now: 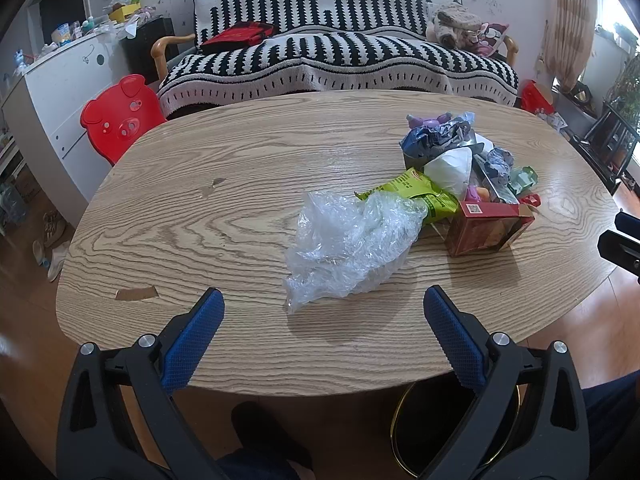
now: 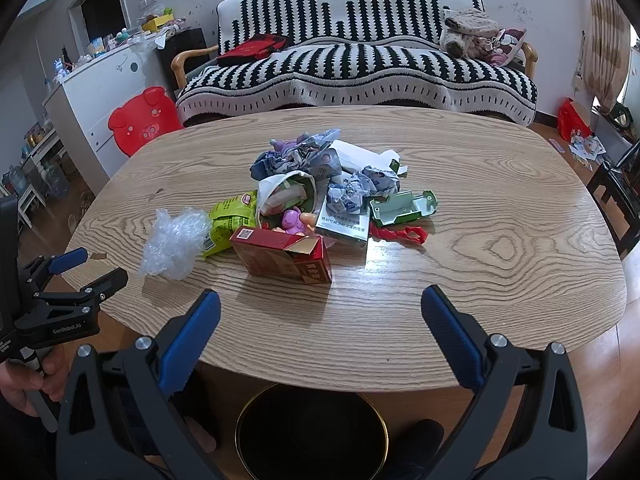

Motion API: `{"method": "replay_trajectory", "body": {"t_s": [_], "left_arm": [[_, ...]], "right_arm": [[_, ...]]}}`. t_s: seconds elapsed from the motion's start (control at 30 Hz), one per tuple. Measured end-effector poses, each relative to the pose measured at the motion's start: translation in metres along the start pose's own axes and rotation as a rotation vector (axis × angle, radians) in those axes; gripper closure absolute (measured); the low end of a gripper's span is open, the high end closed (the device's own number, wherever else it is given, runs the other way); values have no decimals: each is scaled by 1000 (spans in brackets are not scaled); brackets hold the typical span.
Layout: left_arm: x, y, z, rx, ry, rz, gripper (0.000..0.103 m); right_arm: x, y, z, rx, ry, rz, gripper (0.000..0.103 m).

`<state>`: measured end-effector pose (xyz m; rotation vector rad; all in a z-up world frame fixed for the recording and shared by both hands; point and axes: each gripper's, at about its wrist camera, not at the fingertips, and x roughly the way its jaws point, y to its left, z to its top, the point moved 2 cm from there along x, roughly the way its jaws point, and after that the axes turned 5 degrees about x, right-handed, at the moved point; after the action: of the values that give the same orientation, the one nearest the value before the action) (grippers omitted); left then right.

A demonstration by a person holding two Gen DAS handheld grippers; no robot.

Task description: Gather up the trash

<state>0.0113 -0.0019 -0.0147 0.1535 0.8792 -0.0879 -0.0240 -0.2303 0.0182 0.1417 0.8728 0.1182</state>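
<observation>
A pile of trash lies on the oval wooden table [image 1: 200, 216]. It holds a crumpled clear plastic bag [image 1: 352, 244] [image 2: 174, 244], a green snack wrapper [image 1: 416, 194] [image 2: 230, 222], an open red carton [image 1: 486, 228] [image 2: 282, 258], crumpled paper [image 2: 362, 192], a green plastic piece [image 2: 402, 206] and a red scrap [image 2: 400, 235]. My left gripper [image 1: 323, 306] is open and empty, just short of the plastic bag. My right gripper [image 2: 320, 308] is open and empty, in front of the red carton. A black bin with a gold rim [image 2: 312, 432] stands under the table's near edge.
A brown paper scrap [image 1: 136, 293] lies near the table's left front edge. A striped sofa [image 1: 332, 56] stands behind the table, a red pig-face chair [image 1: 120, 116] and a white cabinet [image 1: 68, 92] at the left. The left gripper also shows in the right wrist view [image 2: 90, 270].
</observation>
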Motion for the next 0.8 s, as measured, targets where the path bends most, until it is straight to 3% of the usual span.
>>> {"method": "replay_trajectory", "body": {"t_s": [0.8], "left_arm": [[0,-1,0,1,2,-1,6]], "right_arm": [[2,5,-3,-6,8,-1,6]]}}
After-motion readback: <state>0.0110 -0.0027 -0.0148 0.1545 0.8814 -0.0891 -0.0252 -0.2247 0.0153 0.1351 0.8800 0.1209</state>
